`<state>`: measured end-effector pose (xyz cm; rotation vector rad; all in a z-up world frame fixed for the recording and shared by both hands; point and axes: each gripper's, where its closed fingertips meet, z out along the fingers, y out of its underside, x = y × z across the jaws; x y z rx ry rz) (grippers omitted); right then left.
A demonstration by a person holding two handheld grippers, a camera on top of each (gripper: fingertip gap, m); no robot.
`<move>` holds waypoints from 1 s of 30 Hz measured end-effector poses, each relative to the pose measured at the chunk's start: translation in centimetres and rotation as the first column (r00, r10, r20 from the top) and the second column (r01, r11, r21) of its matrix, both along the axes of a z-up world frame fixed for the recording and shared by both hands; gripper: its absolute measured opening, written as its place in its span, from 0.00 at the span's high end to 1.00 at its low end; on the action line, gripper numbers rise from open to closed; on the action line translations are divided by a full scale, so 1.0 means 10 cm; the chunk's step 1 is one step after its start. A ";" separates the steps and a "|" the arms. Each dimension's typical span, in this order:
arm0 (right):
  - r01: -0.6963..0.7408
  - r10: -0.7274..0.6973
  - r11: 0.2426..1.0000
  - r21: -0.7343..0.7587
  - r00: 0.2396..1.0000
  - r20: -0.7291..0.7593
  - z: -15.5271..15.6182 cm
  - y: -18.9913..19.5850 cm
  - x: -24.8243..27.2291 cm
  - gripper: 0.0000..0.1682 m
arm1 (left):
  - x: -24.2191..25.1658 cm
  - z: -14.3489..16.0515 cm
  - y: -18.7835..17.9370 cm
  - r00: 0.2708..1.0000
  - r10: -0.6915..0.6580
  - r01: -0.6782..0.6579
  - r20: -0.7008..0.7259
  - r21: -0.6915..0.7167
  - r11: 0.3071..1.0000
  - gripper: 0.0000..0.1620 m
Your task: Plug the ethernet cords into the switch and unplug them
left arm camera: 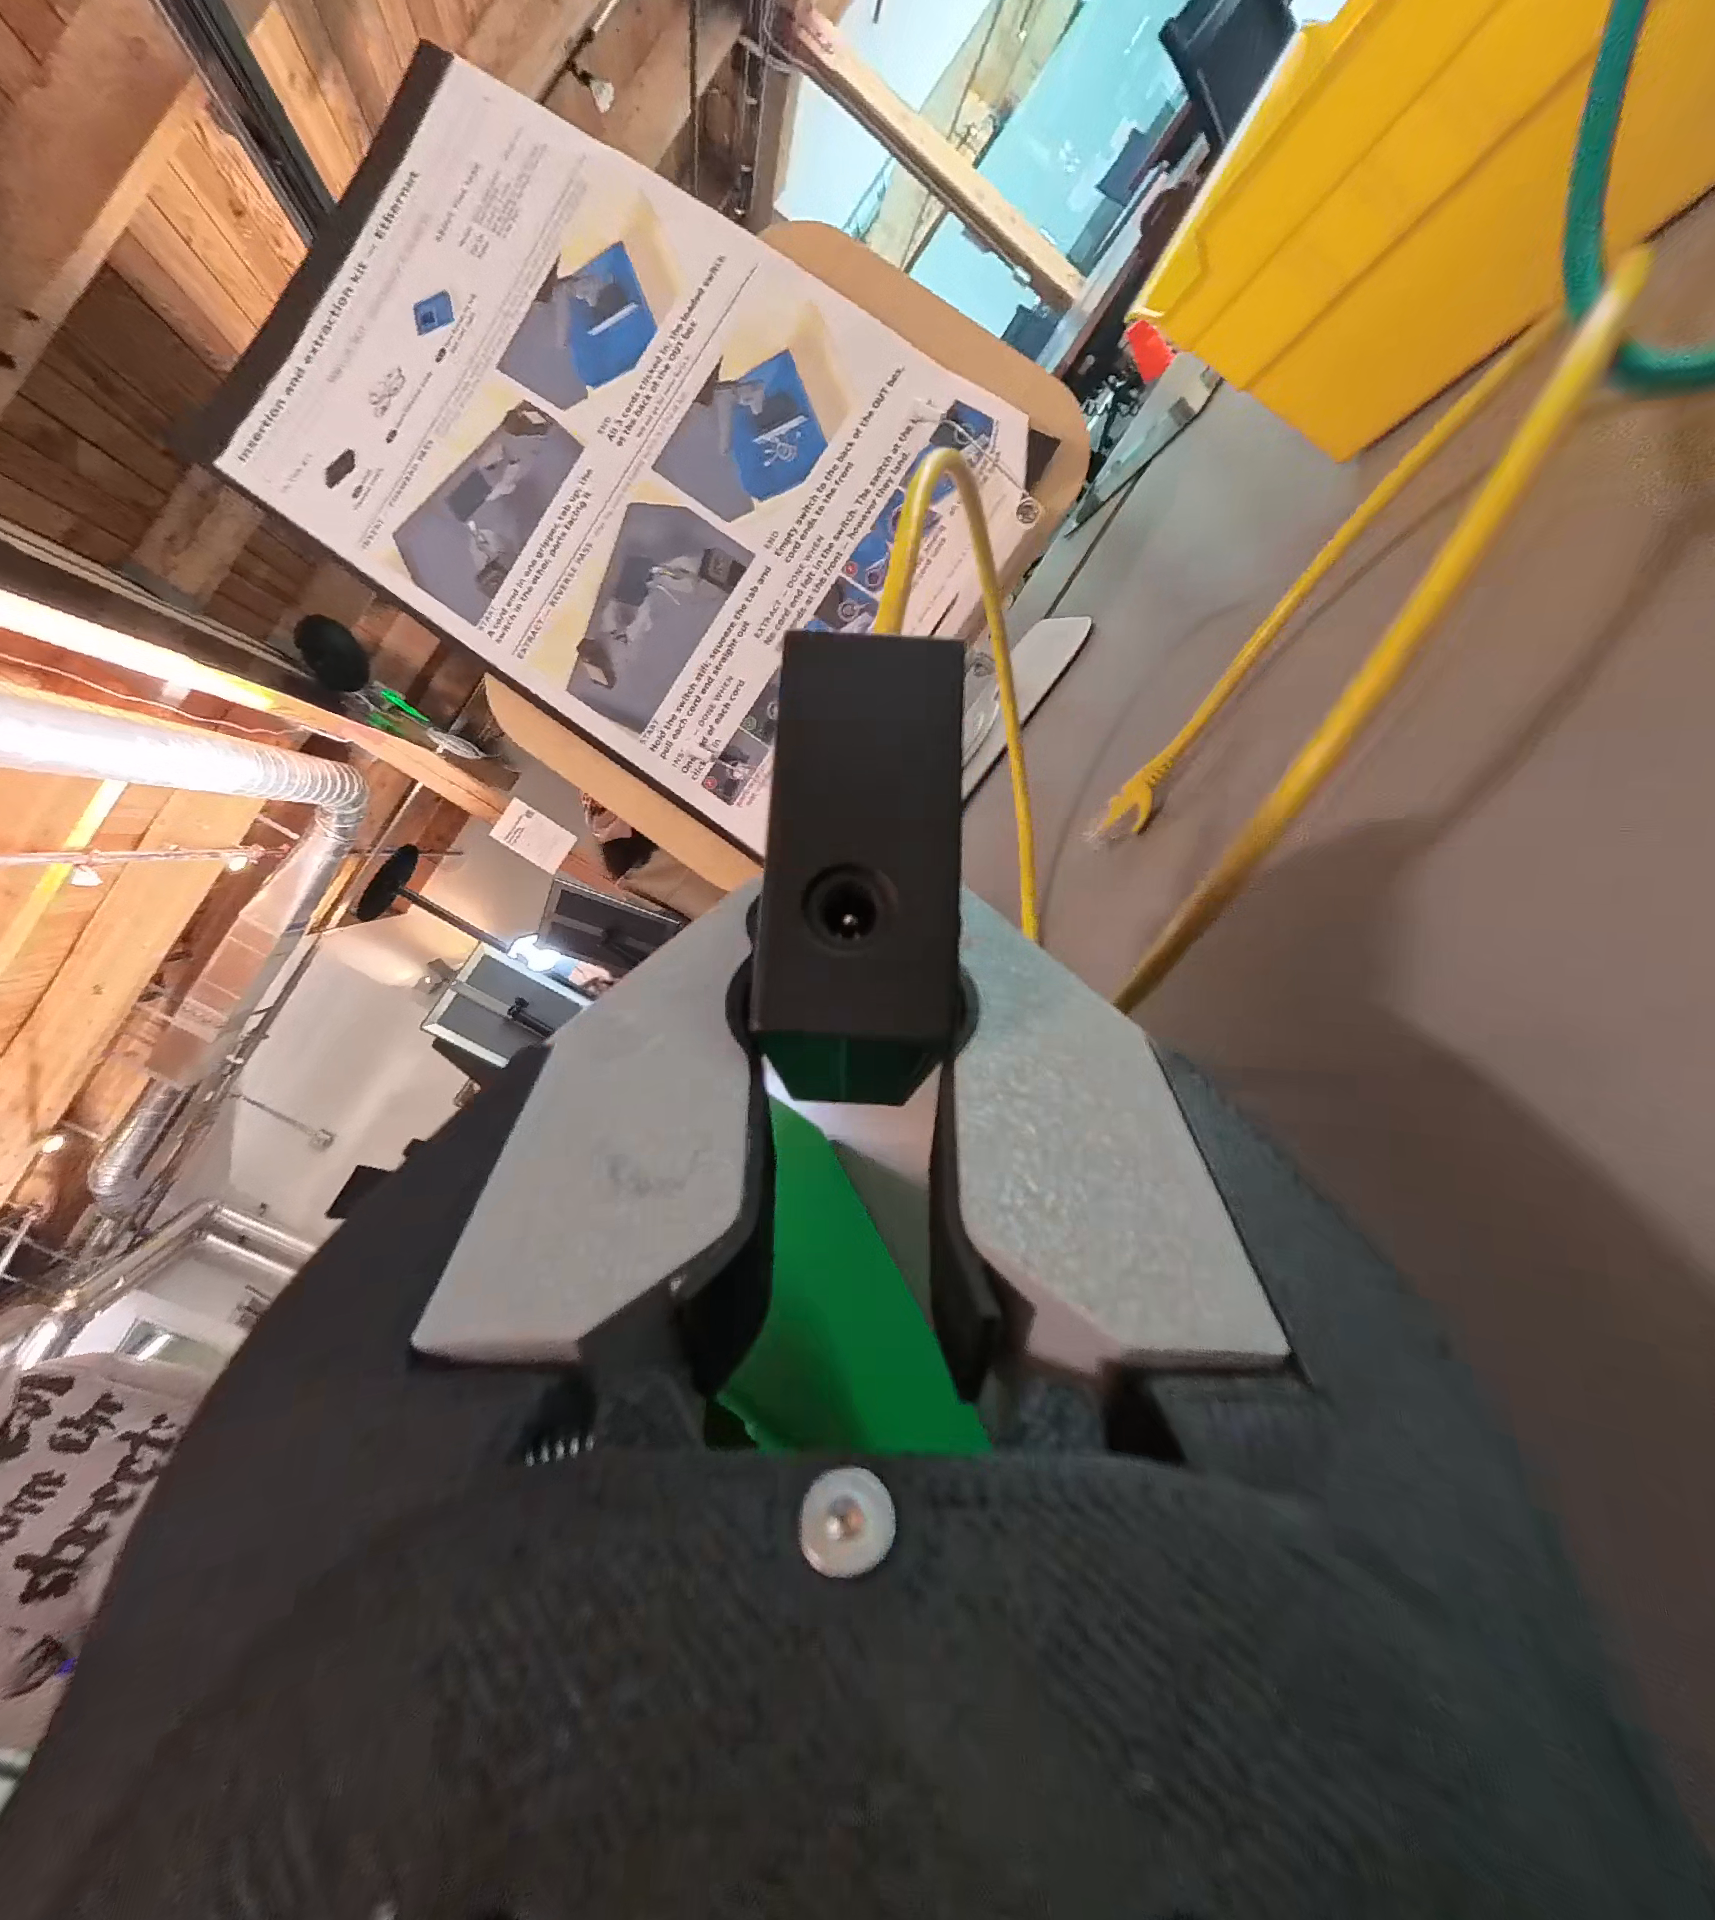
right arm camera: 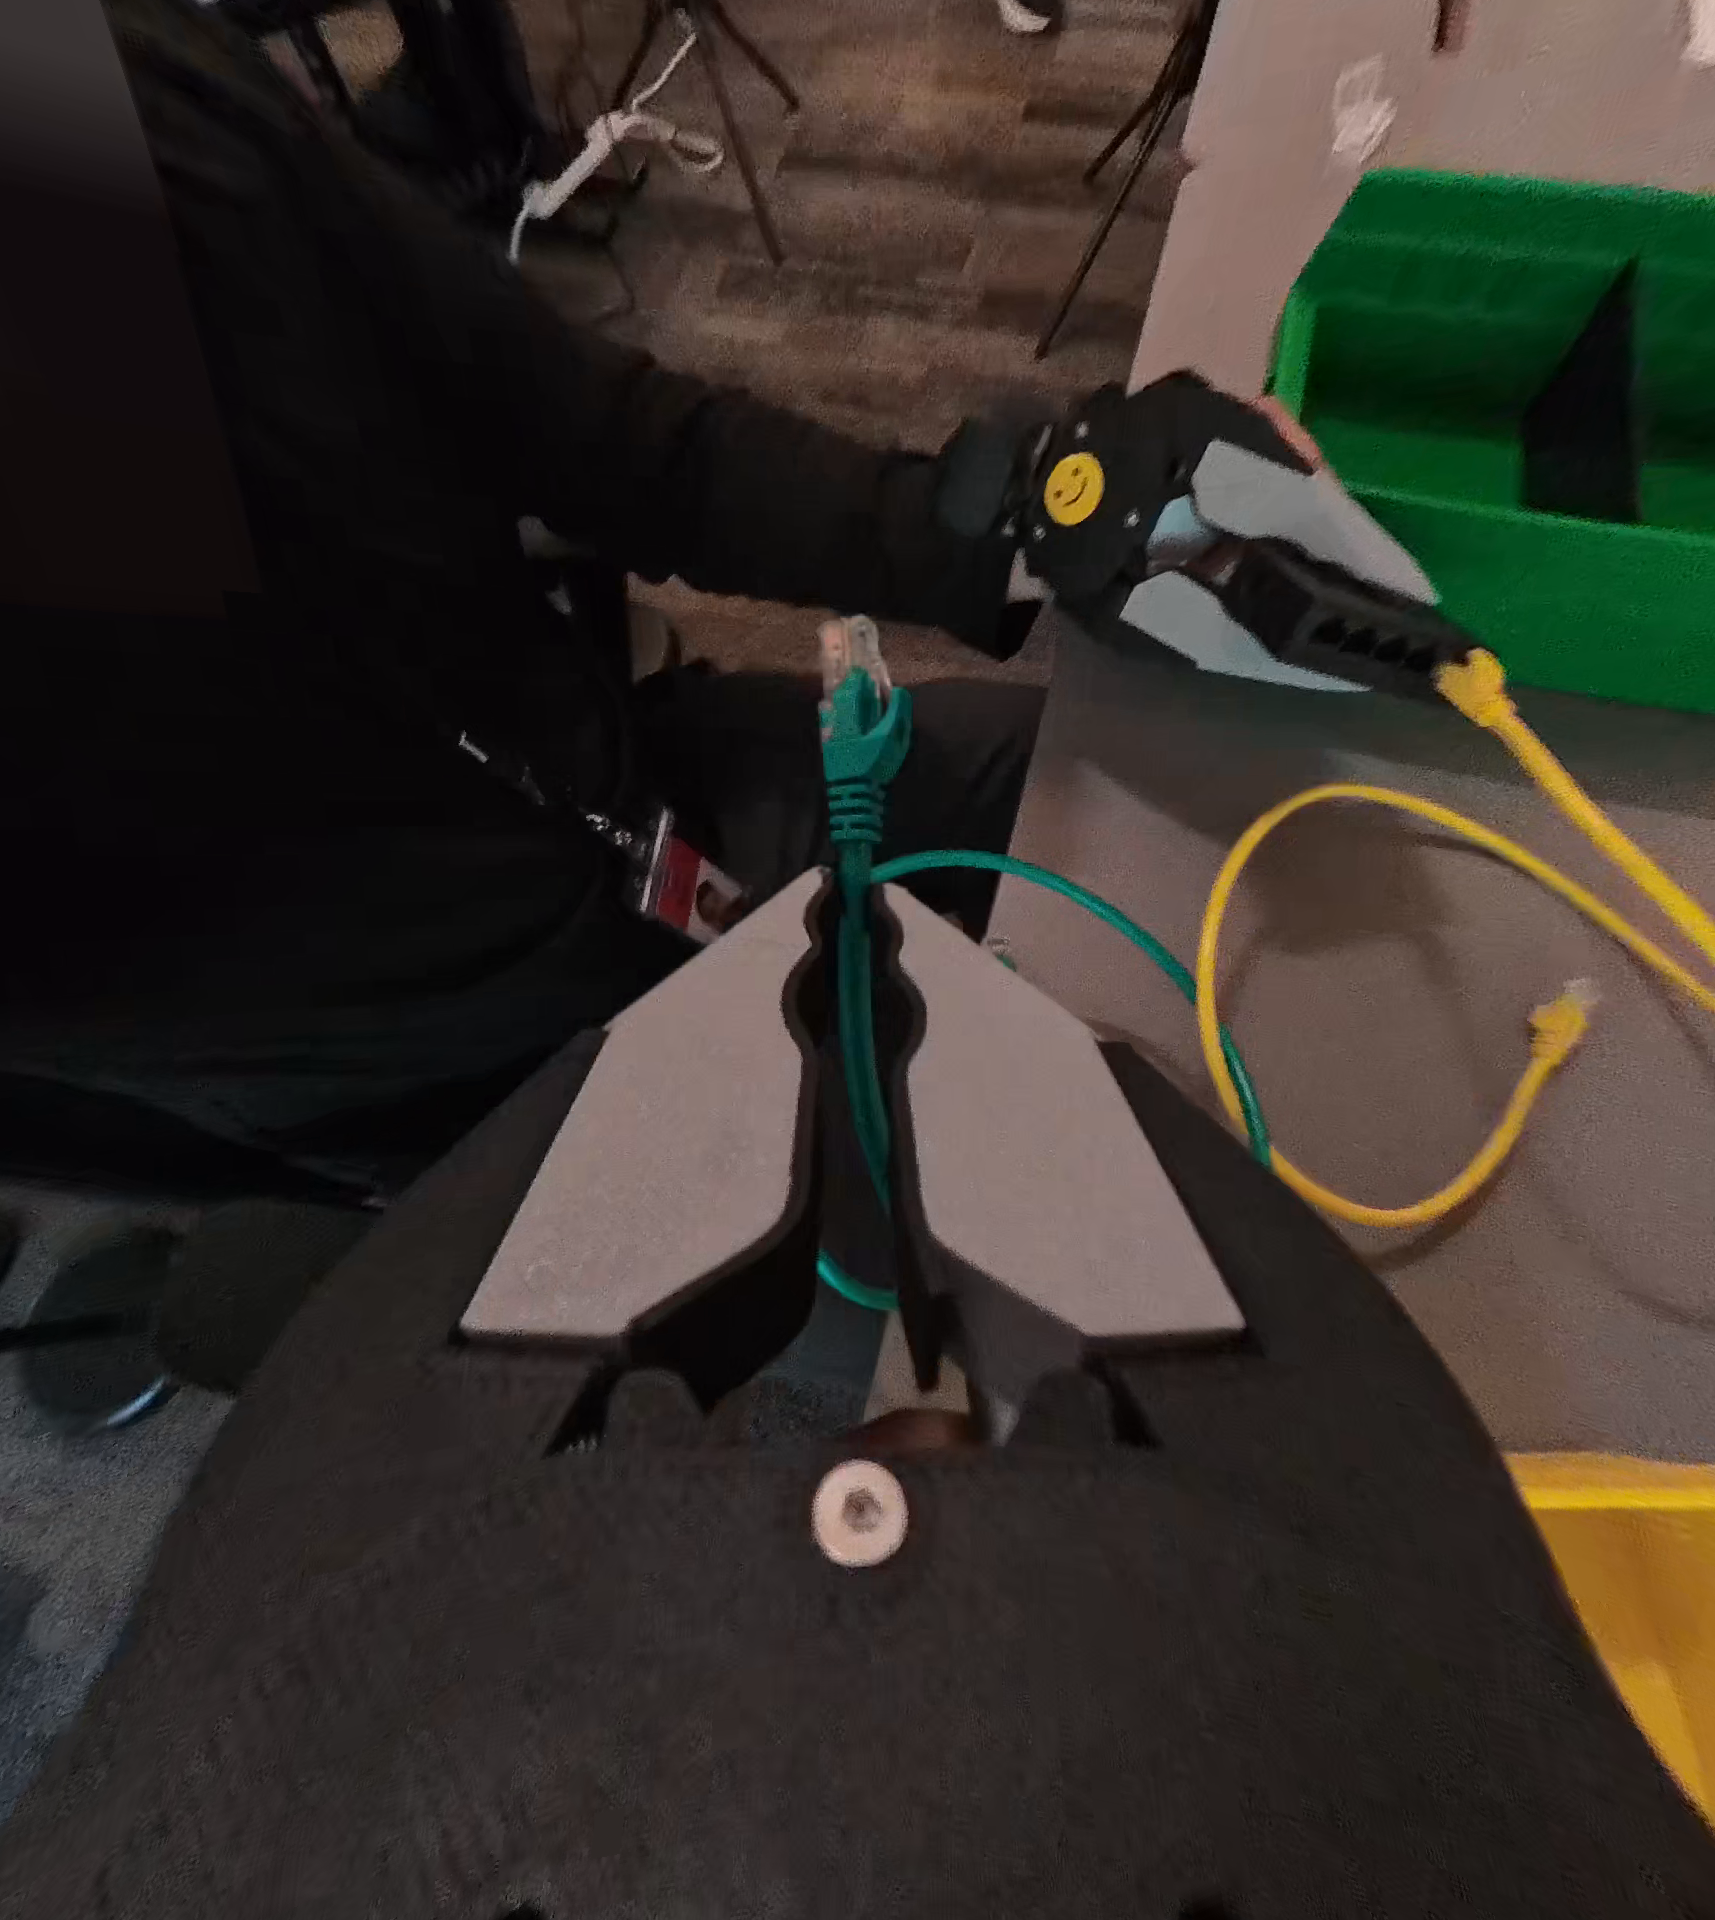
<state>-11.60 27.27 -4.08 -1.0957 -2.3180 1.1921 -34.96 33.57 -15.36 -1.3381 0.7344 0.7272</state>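
**Green cord held for insertion; switch held with one yellow cord seated**

The left gripper (left arm camera: 858,997) has its jaws closed on the black switch (left arm camera: 863,842), clamping the end that carries a round socket. In the right wrist view the same switch (right arm camera: 1320,623) appears at 2 o'clock, raised off the grey table (right arm camera: 1455,1351), with a yellow cord (right arm camera: 1601,831) plugged into its port face.

The right gripper (right arm camera: 853,904) has its jaws nearly closed on the green cord (right arm camera: 858,790), pinching the cable just behind the ribbed boot. The clear plug points to 12 o'clock, beyond the fingertips. A loose yellow plug (right arm camera: 1559,1023) lies on the table at 3 o'clock. A green bin (right arm camera: 1559,582) stands at 1 o'clock.

Handling, as judged:
- The cord is light and limp; only the boot and plug are stiff.
- Hold close behind the boot, so that the plug does not swing.
- The clear latch tab is probably fragile; avoid side loads.
- The switch is rigid and small; clamp its flat sides.
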 end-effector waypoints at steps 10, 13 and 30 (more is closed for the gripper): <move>0.366 -0.349 0.931 0.020 0.902 -0.253 0.40 0.79 -0.07 0.99 | 0.00 -0.04 0.01 1.000 0.012 -0.012 -0.018 -0.016 1.000 0.84; 0.339 -0.311 0.941 0.010 0.874 -0.374 0.99 0.64 0.07 0.99 | -0.01 -0.03 0.01 1.000 0.017 -0.017 -0.016 -0.011 1.000 0.84; 0.919 -0.615 0.392 -0.033 0.235 -0.753 3.60 1.25 1.29 0.99 | -0.08 -0.01 0.02 0.997 0.073 -0.073 -0.034 0.011 0.997 0.84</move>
